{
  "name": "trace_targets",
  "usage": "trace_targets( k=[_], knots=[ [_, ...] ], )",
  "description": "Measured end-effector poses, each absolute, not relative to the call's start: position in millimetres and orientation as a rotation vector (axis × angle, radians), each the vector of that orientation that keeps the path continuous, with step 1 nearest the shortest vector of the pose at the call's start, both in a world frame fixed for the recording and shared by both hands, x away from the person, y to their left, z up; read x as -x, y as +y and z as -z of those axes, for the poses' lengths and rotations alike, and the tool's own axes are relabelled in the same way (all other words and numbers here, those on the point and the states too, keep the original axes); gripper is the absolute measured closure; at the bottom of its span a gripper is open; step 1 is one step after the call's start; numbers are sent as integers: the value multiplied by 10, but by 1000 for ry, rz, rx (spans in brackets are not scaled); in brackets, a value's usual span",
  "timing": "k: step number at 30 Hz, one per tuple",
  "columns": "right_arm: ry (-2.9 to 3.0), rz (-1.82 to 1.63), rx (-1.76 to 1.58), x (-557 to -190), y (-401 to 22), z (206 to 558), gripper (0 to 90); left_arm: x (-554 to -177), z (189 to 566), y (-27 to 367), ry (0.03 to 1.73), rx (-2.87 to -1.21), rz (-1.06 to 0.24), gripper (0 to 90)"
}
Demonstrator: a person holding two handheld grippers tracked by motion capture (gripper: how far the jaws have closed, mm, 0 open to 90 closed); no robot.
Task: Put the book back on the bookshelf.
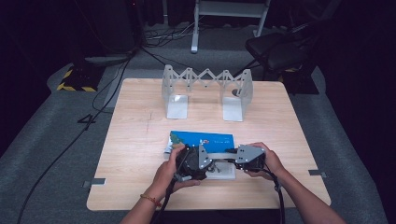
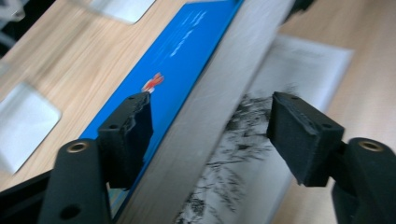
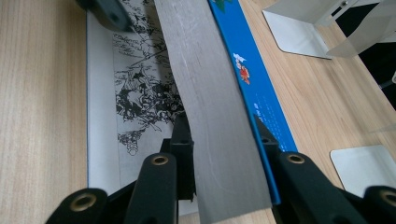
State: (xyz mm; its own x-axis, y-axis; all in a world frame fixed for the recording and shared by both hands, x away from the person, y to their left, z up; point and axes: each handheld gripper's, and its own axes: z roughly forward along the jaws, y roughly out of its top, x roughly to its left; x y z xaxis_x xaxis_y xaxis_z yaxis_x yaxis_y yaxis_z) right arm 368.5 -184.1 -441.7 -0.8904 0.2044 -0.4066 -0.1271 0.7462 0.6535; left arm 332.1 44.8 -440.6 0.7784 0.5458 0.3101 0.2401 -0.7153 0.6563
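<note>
While on edge, blue book (image 3: 224, 116) in R tool (image 3: 224, 154) clamp; L tool (image 2: 210, 135) agape astride.

Glossy blue book (image 3: 252, 88) cover, matt wood-grain table (image 3: 42, 93).

Dim, dark room around a brightly lit pale wooden table (image 1: 140, 140), soft shadows, left gripper view motion-blurred, near black jaws slightly out of focus, glare on white metal bookend bases (image 3: 299, 32)
</note>
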Motion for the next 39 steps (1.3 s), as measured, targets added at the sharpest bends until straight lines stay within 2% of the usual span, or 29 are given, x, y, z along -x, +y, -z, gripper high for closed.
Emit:
trace_targets(
  k=[2,3,4,11,13,14,16,17,18,19,27,39],
  knots=[
    [2486,-963,-61,-3677,-1824,4410,700,-3330,4442,439,604,-2360,-692,367],
    [2487,-956,-63,-3668,-1815,4410,699,-3329,4442,456,601,-2345,-713,419],
    [2489,-949,-70,-3662,-1810,4408,698,-3342,4437,473,589,-2342,-705,519],
    [2488,-942,-92,-3652,-1792,4402,684,-3327,4474,489,521,-2363,-726,604],
    [2498,-960,-124,-3663,-1785,4381,635,-3323,4497,515,503,-2353,-719,641],
    [2498,-960,-124,-3663,-1785,4381,635,-3323,4505,525,493,-2343,-725,641],
    [2515,-1035,-180,-3699,-1818,4351,573,-3312,4507,554,491,-2318,-733,656],
    [2519,-1112,-252,-3742,-1896,4317,424,-3318,4491,578,500,-2288,-742,671],
    [2519,-1112,-252,-3742,-1896,4317,424,-3318,4491,578,500,-2288,-742,678],
    [2508,-1111,-281,-3760,-1936,4305,371,-3327,4483,597,506,-2271,-732,678],
    [2498,-1237,-529,-3905,-2362,4380,327,-3341,4408,766,551,-2158,-705,698],
    [2700,-1228,-692,-4111,-2239,4777,220,-3330,4333,926,586,-2079,-697,720]
  ],
)
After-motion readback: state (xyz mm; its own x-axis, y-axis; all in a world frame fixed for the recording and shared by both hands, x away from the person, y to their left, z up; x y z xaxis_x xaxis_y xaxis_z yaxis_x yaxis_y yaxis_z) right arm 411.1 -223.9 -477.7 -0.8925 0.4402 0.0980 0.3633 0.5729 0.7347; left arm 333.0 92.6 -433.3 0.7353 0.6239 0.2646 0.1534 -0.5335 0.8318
